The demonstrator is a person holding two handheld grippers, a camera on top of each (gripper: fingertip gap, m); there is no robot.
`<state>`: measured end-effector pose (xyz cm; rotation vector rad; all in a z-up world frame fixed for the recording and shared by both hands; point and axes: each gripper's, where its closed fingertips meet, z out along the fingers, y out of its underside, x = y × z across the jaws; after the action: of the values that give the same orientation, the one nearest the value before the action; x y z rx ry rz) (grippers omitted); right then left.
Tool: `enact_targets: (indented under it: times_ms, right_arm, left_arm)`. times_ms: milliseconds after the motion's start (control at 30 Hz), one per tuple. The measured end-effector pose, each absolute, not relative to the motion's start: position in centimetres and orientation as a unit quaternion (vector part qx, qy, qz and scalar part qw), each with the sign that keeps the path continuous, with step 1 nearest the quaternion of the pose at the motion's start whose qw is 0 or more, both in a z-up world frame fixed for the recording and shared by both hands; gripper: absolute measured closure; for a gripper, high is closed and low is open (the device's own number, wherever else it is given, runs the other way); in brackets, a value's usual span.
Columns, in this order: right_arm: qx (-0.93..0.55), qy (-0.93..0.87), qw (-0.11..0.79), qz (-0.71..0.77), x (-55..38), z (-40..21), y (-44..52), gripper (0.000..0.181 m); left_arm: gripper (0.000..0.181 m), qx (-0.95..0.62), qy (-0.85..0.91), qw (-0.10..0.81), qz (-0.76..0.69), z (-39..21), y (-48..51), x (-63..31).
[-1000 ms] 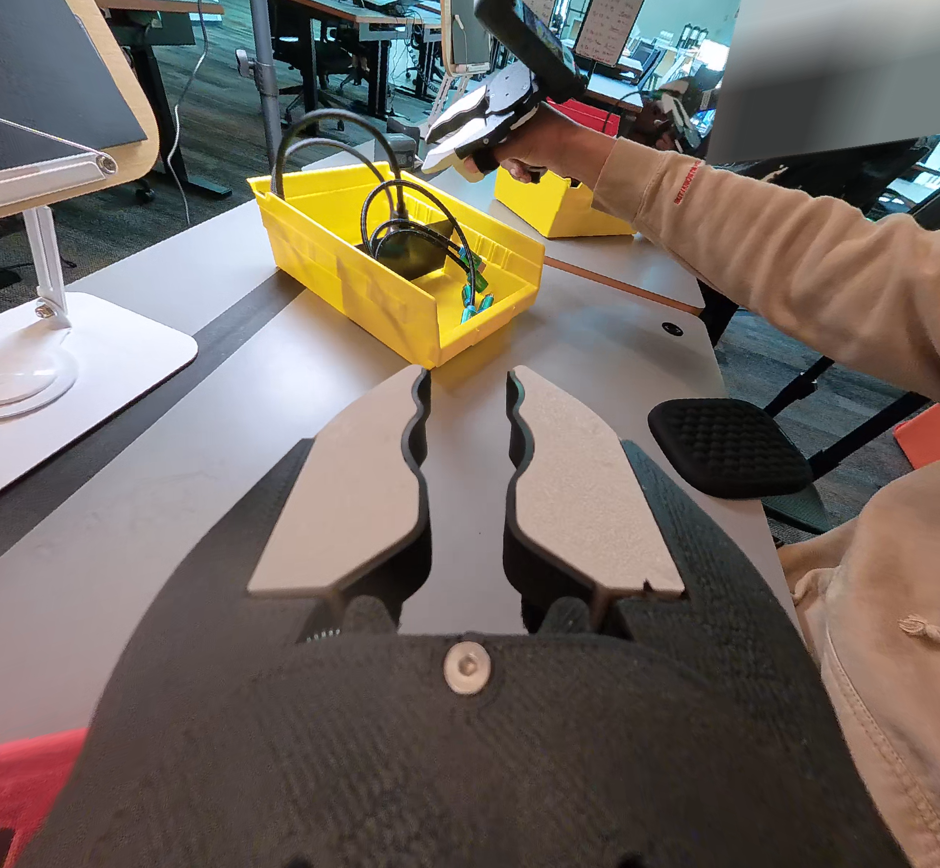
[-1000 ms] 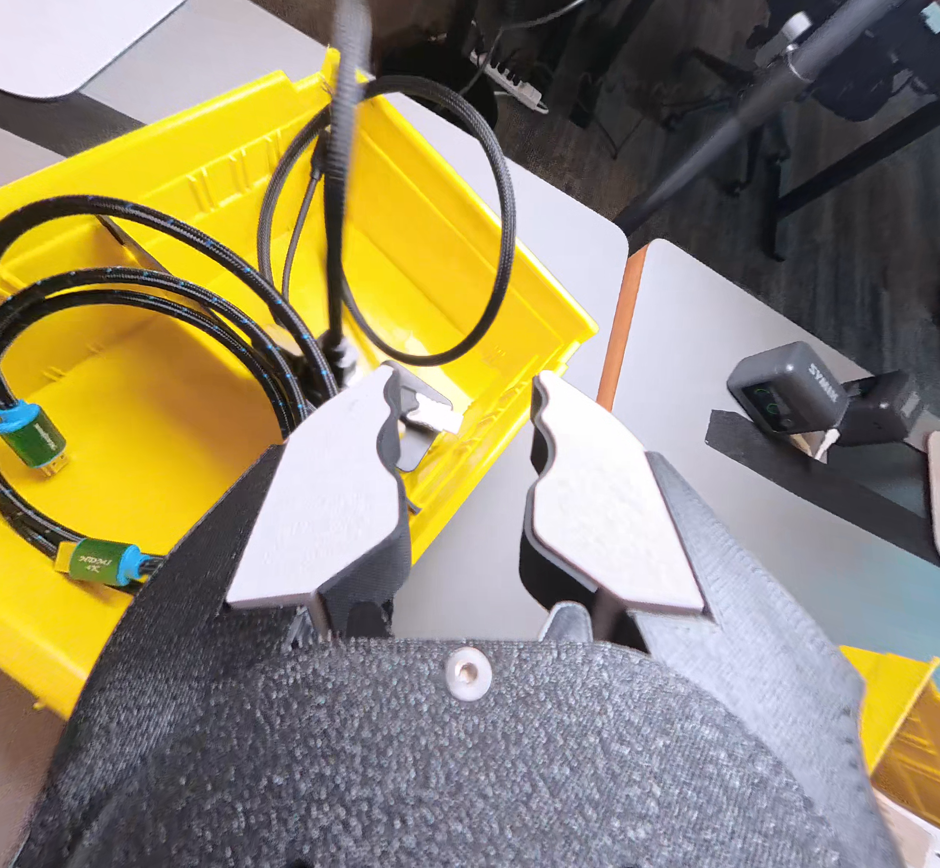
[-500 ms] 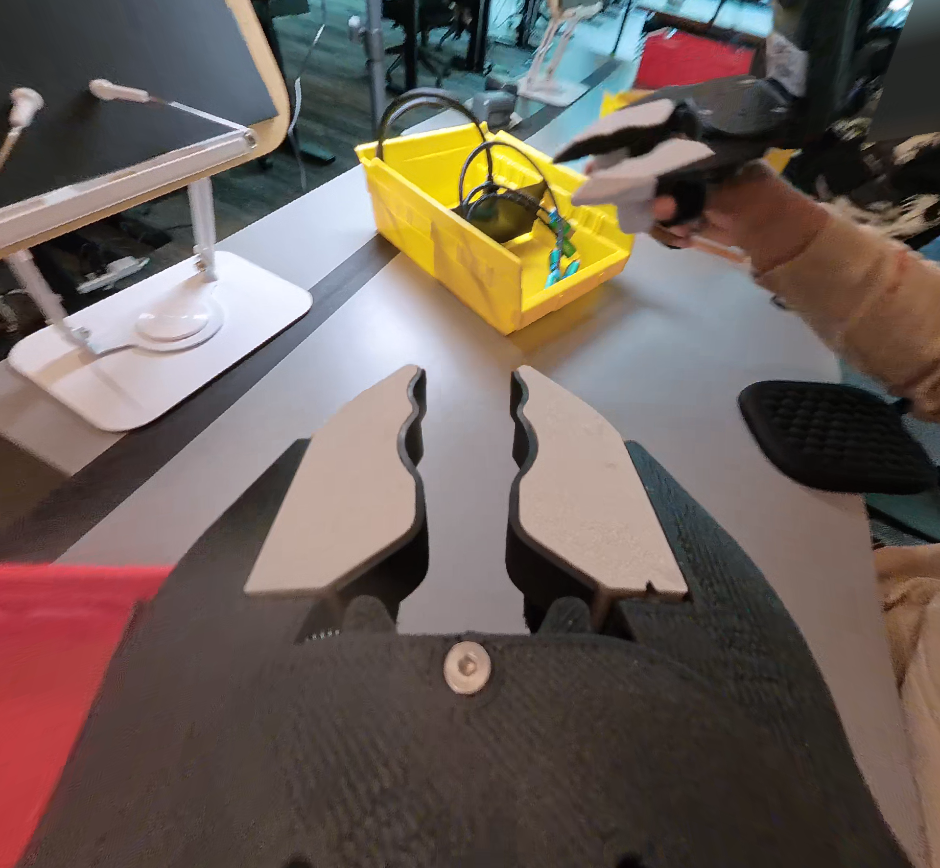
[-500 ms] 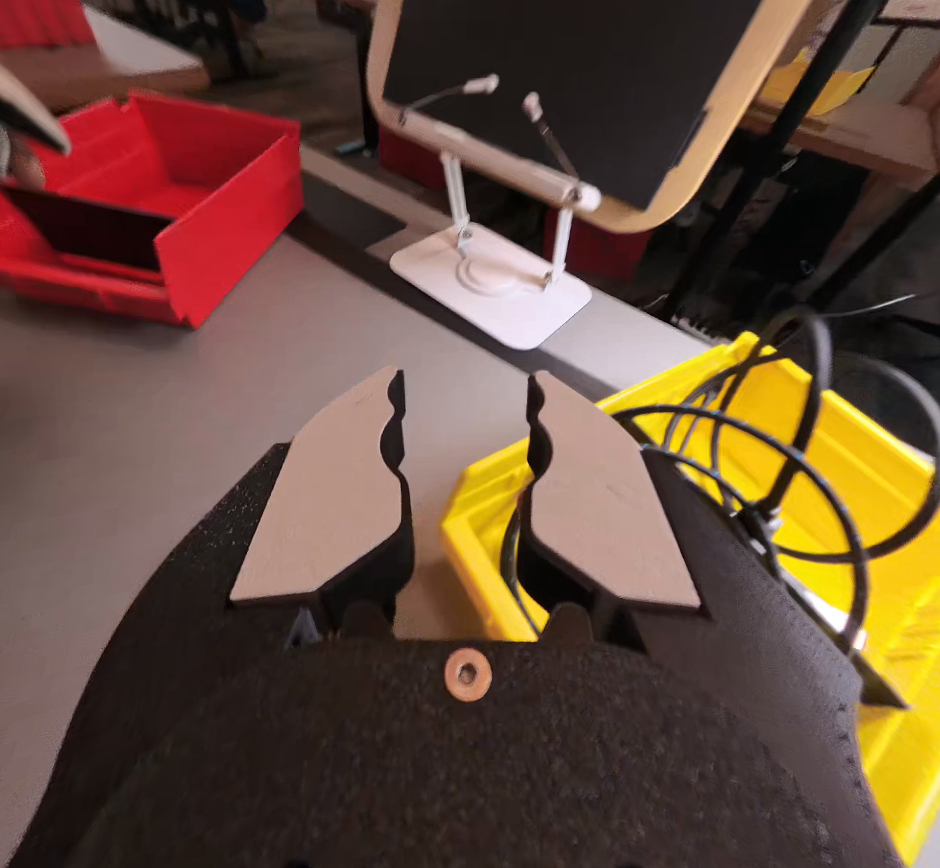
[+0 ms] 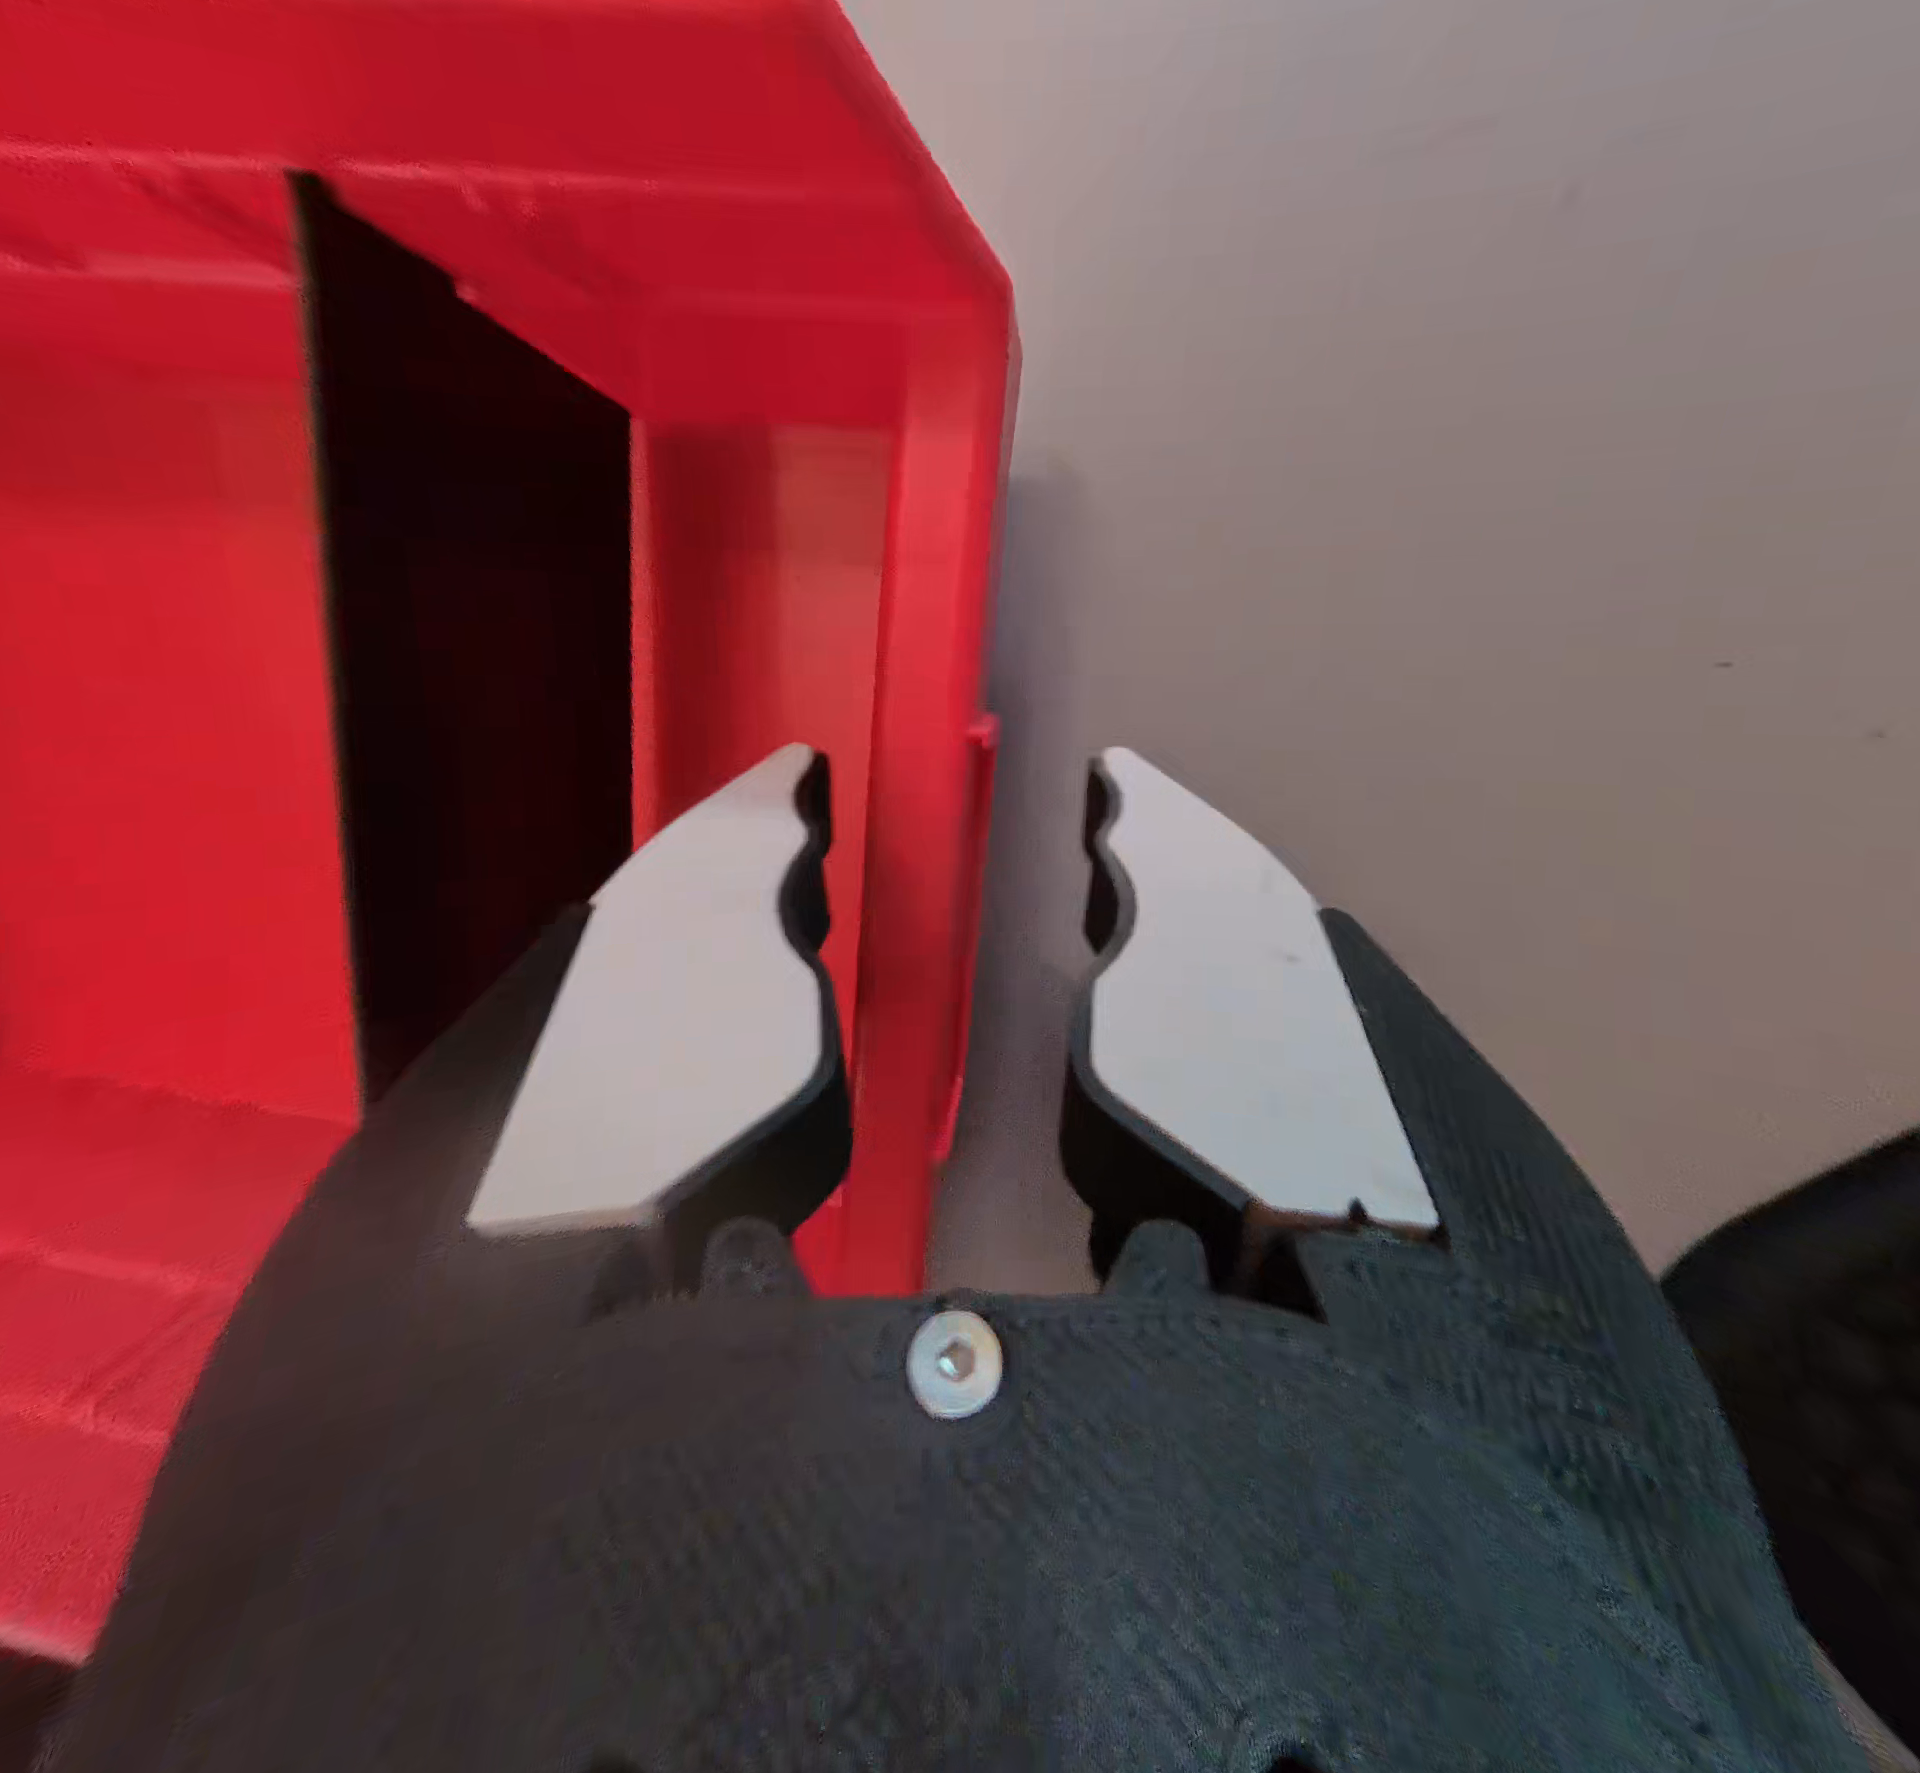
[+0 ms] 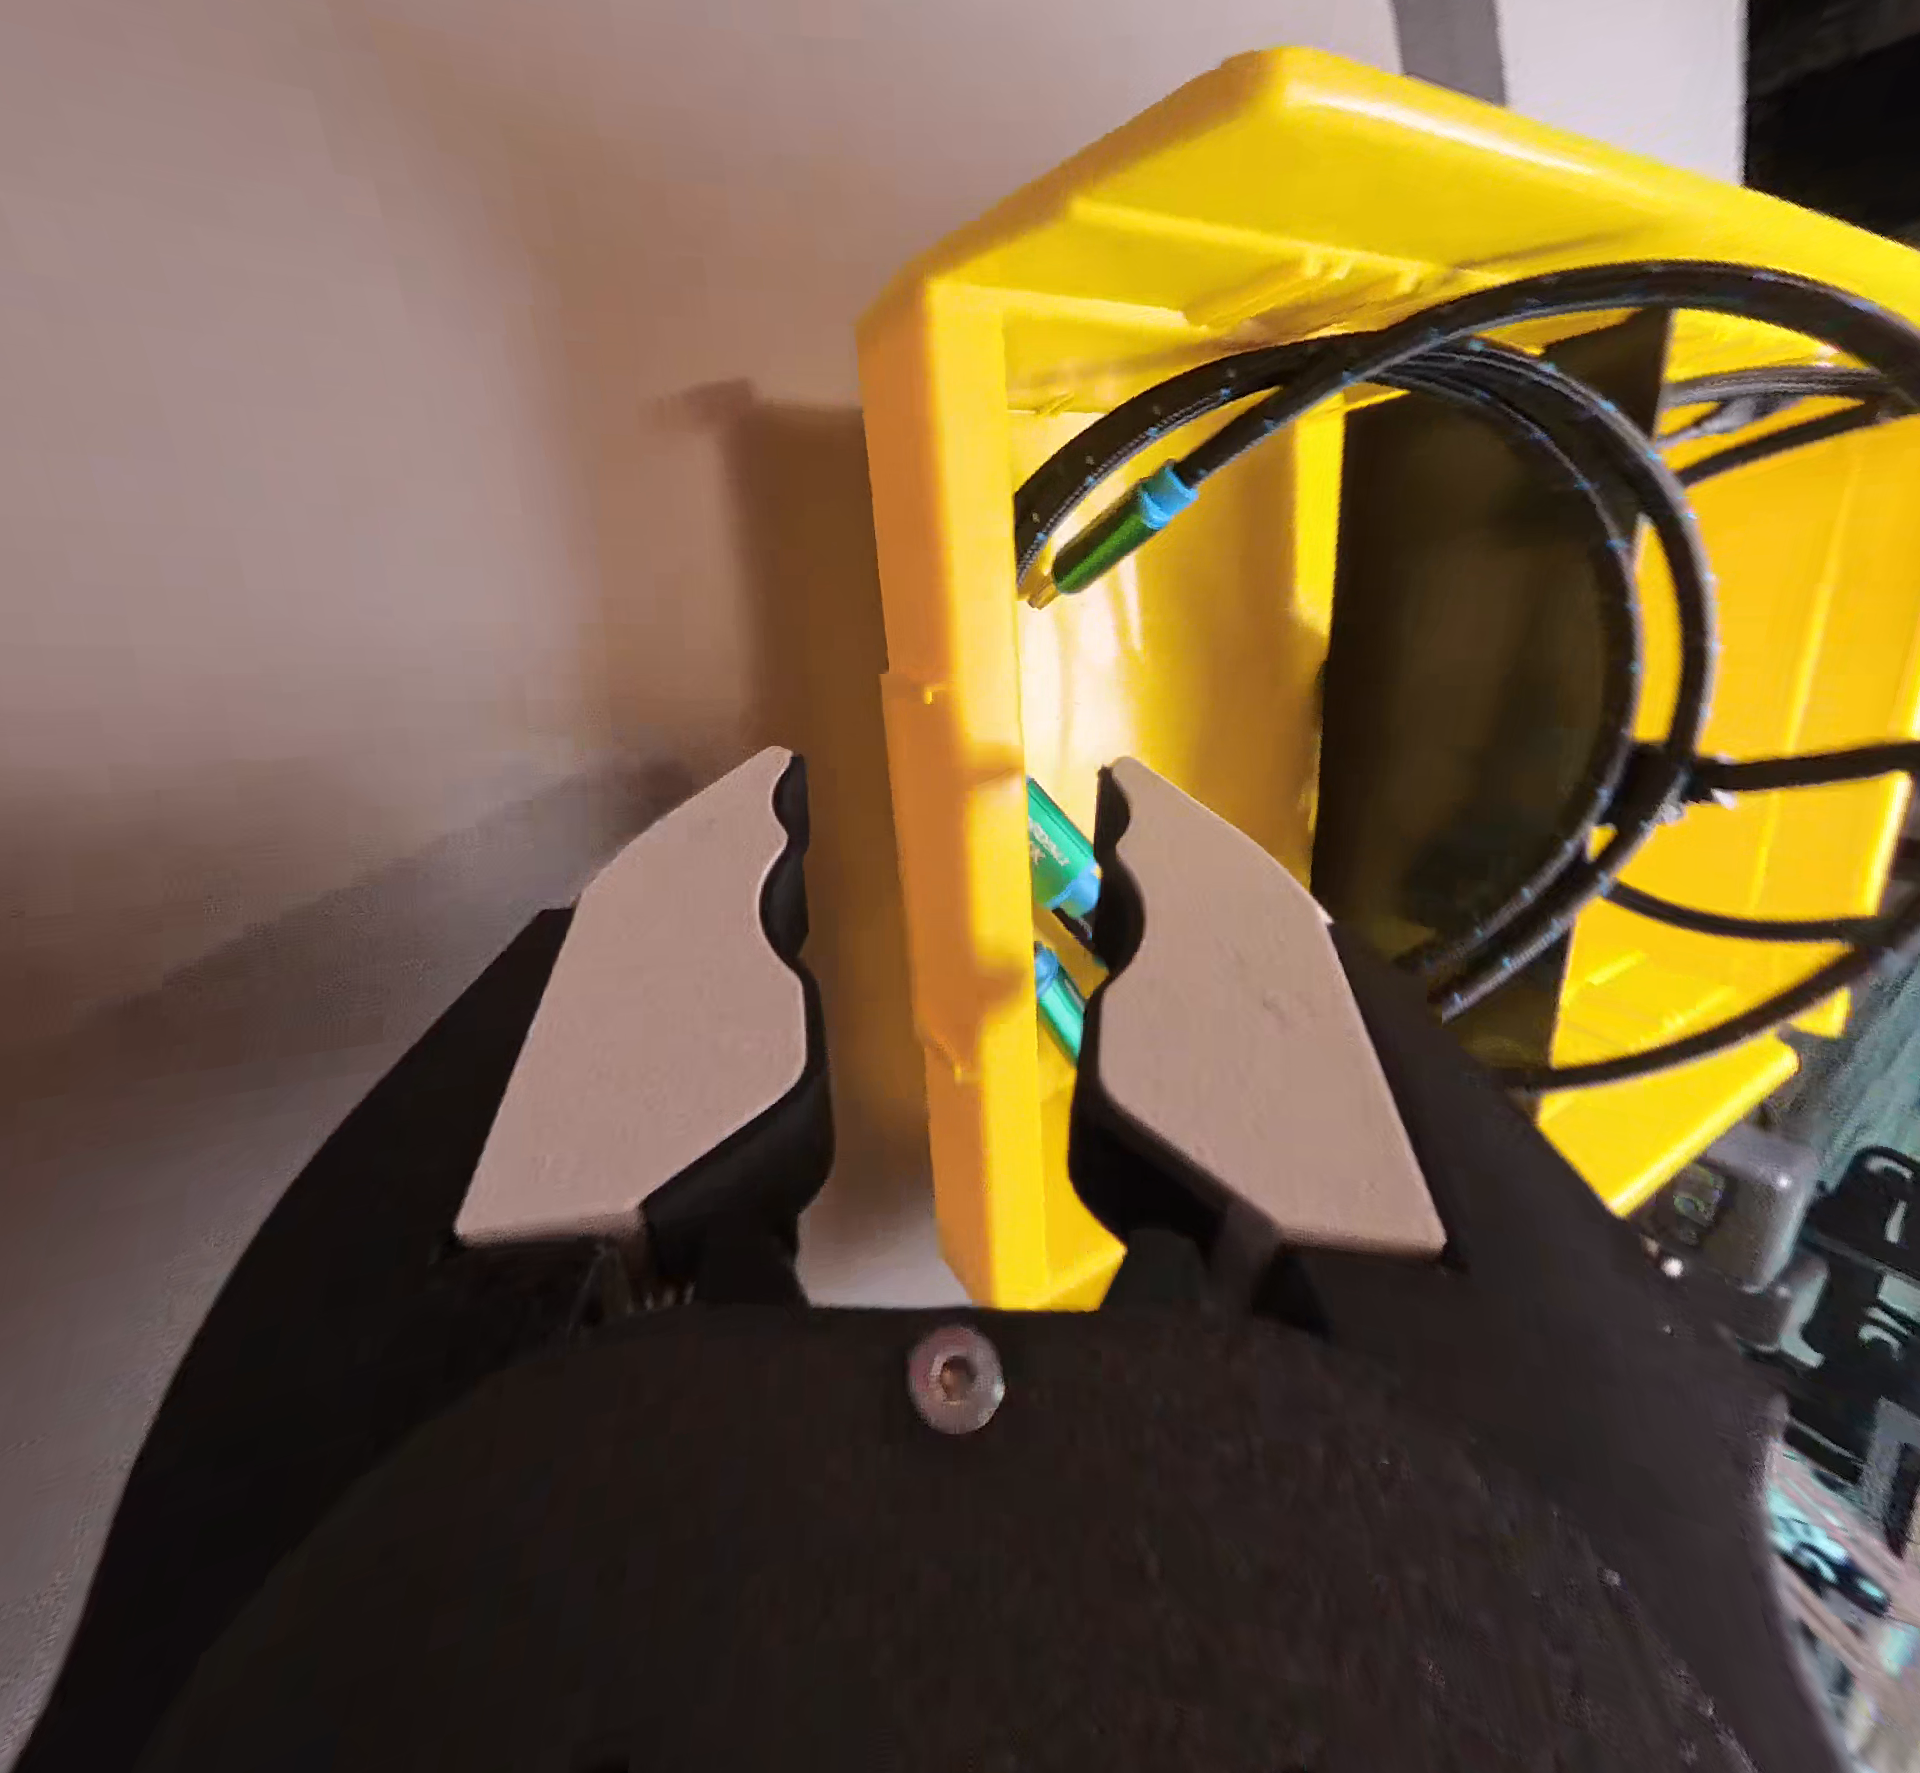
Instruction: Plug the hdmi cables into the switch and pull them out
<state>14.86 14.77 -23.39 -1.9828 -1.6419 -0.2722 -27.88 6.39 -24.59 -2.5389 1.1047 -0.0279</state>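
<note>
In the right wrist view a yellow bin [image 6: 1299, 196] holds coiled black braided HDMI cables [image 6: 1558, 352] with green plugs [image 6: 1101, 544] and a flat black box [image 6: 1455, 684], which may be the switch. My right gripper [image 6: 951, 778] is open and empty, with one finger on each side of the bin's near wall. In the left wrist view my left gripper [image 5: 956, 778] is open and empty, with the right wall of a red bin [image 5: 675, 113] between its fingers. A black panel [image 5: 468, 632] stands inside the red bin.
Both bins sit on a grey table [image 5: 1455, 373]. A dark padded thing [image 5: 1818, 1360] shows at the lower right of the left wrist view. A small grey device [image 6: 1745, 1214] lies beside the yellow bin.
Both grippers have swung down close over the bins: the left onto the red bin's wall, the right onto the yellow bin's wall. Both stay open.
</note>
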Motion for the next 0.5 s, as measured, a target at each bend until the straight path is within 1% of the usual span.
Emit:
enact_targets:
  times_ms: [33,67,100,233,500]
  right_arm:
    - [-0.734,-0.616,0.263,-0.110,14.6,-24.2,15.4,0.132]
    - [-0.729,-0.625,0.257,-0.113,14.2,-25.0,15.9,0.144]
    - [-0.717,-0.637,0.258,-0.118,13.7,-25.6,16.3,0.152]
    - [-0.689,-0.663,0.271,-0.109,11.7,-25.6,15.1,0.152]
    - [-0.613,-0.736,0.282,-0.059,7.8,-25.6,5.3,0.152]
  left_arm:
    - [0.146,-0.899,0.399,0.179,-0.001,-25.4,6.6,-27.8]
    - [0.154,-0.895,0.406,0.181,0.021,-25.9,7.1,-27.9]
    - [0.154,-0.888,0.418,0.186,0.042,-26.1,7.4,-27.7]
    - [0.154,-0.859,0.472,0.197,0.020,-26.0,6.4,-23.8]
    - [0.152,-0.769,0.605,0.207,0.008,-25.9,4.3,-13.7]
